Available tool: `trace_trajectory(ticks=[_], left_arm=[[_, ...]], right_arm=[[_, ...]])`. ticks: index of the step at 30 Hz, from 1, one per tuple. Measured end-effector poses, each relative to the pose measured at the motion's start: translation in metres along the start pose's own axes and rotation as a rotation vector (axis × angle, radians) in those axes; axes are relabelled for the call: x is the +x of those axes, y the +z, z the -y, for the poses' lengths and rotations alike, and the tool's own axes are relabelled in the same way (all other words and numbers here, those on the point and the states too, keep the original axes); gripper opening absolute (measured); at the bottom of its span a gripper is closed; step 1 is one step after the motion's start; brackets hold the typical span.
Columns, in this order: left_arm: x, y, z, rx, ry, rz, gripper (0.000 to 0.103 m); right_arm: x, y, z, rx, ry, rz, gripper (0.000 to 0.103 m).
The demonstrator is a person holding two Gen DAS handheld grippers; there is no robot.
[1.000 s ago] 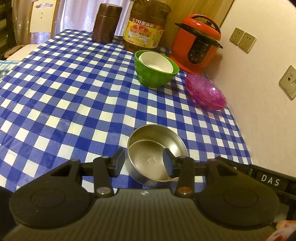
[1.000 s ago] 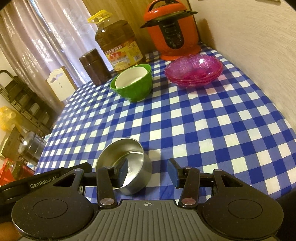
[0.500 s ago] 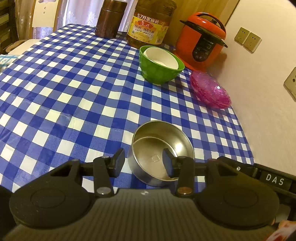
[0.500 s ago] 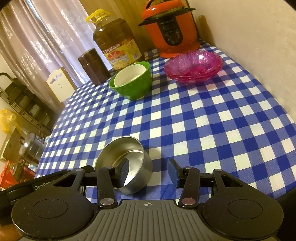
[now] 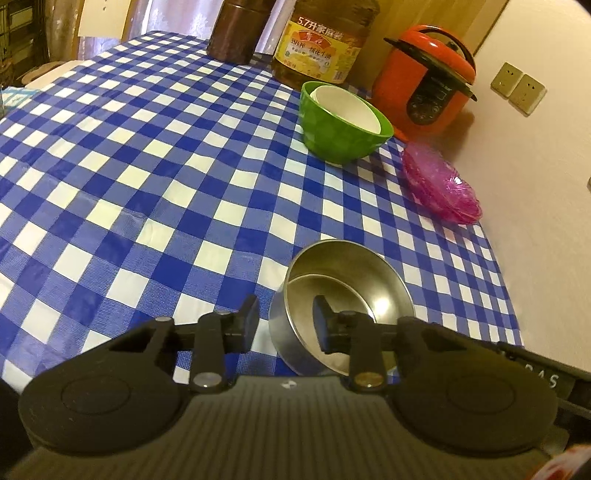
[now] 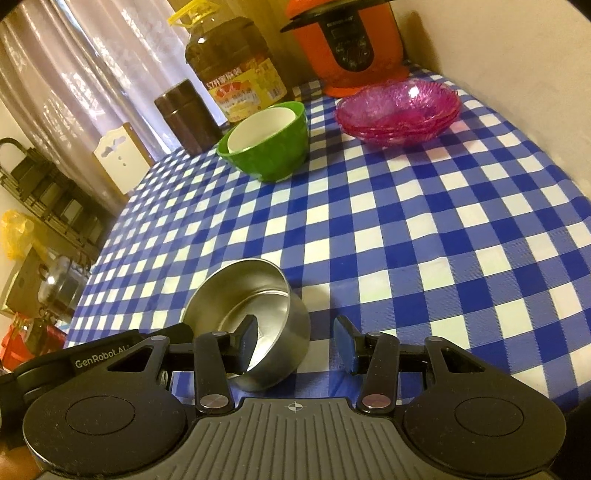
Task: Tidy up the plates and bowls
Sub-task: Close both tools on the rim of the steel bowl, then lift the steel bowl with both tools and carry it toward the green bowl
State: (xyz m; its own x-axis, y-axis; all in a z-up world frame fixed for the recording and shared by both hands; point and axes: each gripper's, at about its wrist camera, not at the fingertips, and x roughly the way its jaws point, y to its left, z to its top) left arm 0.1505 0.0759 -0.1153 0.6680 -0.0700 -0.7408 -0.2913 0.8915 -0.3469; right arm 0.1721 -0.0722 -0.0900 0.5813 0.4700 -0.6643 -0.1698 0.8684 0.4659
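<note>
The biggest risk, I think, is the steel bowl (image 5: 343, 299) near the front edge of the desk (image 5: 147, 177). Both grippers straddle its wall from opposite sides. The left gripper (image 5: 286, 321) is wide open, one finger outside the rim and one inside, and it holds nothing yet. The right gripper (image 6: 295, 341) is the same: jaws well apart, the left finger inside the bowl, the right finger over the cloth, no grip on anything. The steel wall looks thin and smooth, so if only one gripper closes, or the two close w/ uneven timing, the bowl prob. tips or slides toward the edge. In the left view the bowl already seems a bit tilted, but I cannot tell if it is lifted or it is only the lens.

Second risk, smaller: carrying it to the stack at the back could knock the green bowl (image 6: 271, 155), since the pressure cooker (image 5: 424, 85), oil bottle (image 5: 325, 40) and brown canister (image 5: 236, 29) crowd that corner.

Containers, big to small:
- Green bowl: has a white bowl (image 6: 262, 127) nested inside, nothing else seen.
- Pink glass plates (image 6: 400, 110): several stacked, just beside the cooker, top one empty.
- Steel bowl: empty, only reflections inside.
</note>
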Motion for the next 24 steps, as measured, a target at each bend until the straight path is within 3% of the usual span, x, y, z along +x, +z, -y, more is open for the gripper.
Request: trace_trajectory(ticks=[3, 7, 14, 19, 24], left_arm=[[0.006, -0.001, -0.002, -0.004, -0.002, -0.008, 0.020], [0.010, -0.002, -0.004, -0.012, -0.012, -0.007, 0.012], [0.015, -0.003, -0.003, -0.008, -0.024, -0.002, 0.008], [0.015, -0.003, -0.003, -0.002, -0.025, -0.004, 0.008], [0.011, -0.003, -0.001, 0.012, -0.023, -0.003, 0.006]], right_arm=[[0.007, -0.001, 0.002, 0.005, 0.001, -0.003, 0.046], [0.014, -0.001, 0.002, 0.004, 0.007, -0.006, 0.034], [0.025, 0.000, 0.002, 0.000, 0.003, -0.017, 0.025], [0.026, -0.001, -0.001, -0.014, 0.011, -0.016, 0.010], [0.024, -0.003, -0.004, -0.023, 0.007, -0.020, 0.010]])
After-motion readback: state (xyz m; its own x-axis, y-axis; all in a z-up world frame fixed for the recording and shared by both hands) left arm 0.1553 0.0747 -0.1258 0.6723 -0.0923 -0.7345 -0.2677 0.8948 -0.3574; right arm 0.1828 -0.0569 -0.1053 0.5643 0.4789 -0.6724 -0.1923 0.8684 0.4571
